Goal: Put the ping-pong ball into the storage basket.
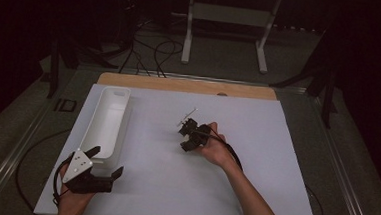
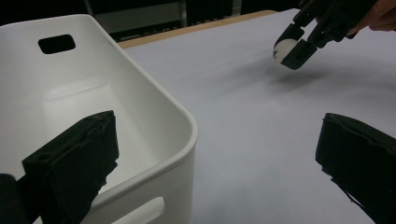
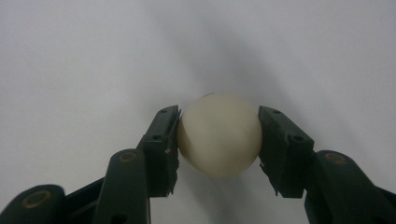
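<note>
Two right gripper [image 3: 219,140] fingers clamp a smooth cream ball [image 3: 219,135]; left gripper [image 2: 219,158] fingers gape wide.

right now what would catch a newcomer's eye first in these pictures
The white ball, pinched between the right gripper's fingers above the middle of the white table. Next, the long white bin along the table's left side, with the open left gripper at its near end.

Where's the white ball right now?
The white ball is clamped in the right gripper, near the middle of the white table in the high view. It is well to the right of the white bin.
</note>
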Motion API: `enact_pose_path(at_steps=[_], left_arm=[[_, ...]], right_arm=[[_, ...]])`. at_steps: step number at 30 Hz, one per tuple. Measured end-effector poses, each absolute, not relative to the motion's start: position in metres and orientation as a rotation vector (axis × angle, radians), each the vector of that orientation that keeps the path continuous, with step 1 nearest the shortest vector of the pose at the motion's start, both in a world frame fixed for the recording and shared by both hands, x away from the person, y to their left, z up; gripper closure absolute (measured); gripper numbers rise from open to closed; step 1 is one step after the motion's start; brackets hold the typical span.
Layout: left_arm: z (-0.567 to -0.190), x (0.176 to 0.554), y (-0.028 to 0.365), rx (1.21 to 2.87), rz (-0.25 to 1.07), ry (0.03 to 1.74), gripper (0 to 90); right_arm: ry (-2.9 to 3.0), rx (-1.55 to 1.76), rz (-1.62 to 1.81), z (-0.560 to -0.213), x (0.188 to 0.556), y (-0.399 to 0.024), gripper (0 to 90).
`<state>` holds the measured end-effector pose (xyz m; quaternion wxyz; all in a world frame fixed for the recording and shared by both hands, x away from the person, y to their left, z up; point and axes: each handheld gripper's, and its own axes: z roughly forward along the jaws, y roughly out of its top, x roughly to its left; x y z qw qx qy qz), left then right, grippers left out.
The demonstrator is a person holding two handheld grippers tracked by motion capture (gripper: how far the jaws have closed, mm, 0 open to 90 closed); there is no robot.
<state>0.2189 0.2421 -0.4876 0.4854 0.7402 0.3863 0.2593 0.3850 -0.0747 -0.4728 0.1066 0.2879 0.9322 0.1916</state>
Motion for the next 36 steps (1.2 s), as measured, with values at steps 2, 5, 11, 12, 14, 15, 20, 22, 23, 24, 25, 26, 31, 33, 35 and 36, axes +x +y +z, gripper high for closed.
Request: enact_pose_path(at_steps=[2,5,11,12,14,15,20,22,23,24,25,26,31,33,35,36], left_arm=[[-0.488,0.219,0.242,1.801,0.631,0.94,0.0],[-0.488,0.219,0.242,1.801,0.631,0.94,0.0],[-0.488,0.219,0.242,1.8,0.631,0.941,0.0],[-0.488,0.219,0.242,1.799,0.631,0.941,0.0],[-0.488,0.219,0.242,1.799,0.63,0.941,0.0],[-0.488,0.219,0.242,1.799,0.63,0.941,0.0],[-0.488,0.219,0.242,1.799,0.63,0.941,0.0],[-0.488,0.219,0.242,1.799,0.63,0.942,0.0],[-0.488,0.219,0.242,1.799,0.63,0.942,0.0],[-0.488,0.219,0.242,1.799,0.63,0.942,0.0],[-0.488,0.219,0.242,1.799,0.63,0.941,0.0],[-0.488,0.219,0.242,1.799,0.63,0.942,0.0],[-0.488,0.219,0.242,1.798,0.63,0.943,0.0],[-0.488,0.219,0.242,1.799,0.63,0.943,0.0],[-0.488,0.219,0.242,1.799,0.63,0.943,0.0],[-0.488,0.219,0.242,1.798,0.63,0.944,0.0]], right_arm=[[2.742,0.845,0.562,-0.472,0.385,-0.075,50.0],[2.738,0.838,0.569,-0.467,0.384,-0.074,50.0],[2.723,0.831,0.581,-0.46,0.383,-0.073,50.1],[2.722,0.83,0.579,-0.458,0.383,-0.073,50.1],[2.719,0.823,0.584,-0.456,0.382,-0.072,50.1],[2.717,0.823,0.586,-0.455,0.382,-0.072,50.1],[2.712,0.809,0.589,-0.449,0.382,-0.071,50.1],[2.71,0.804,0.587,-0.447,0.382,-0.07,50.1],[2.708,0.806,0.59,-0.445,0.382,-0.07,50.1],[2.705,0.805,0.592,-0.444,0.382,-0.07,50.1],[2.706,0.802,0.594,-0.443,0.382,-0.07,50.1],[2.701,0.802,0.595,-0.442,0.382,-0.07,50.1],[2.692,0.799,0.6,-0.436,0.384,-0.07,50.1],[2.689,0.794,0.604,-0.434,0.384,-0.07,50.1],[2.687,0.791,0.606,-0.432,0.384,-0.07,50.1],[2.684,0.797,0.605,-0.431,0.384,-0.07,50.1]])
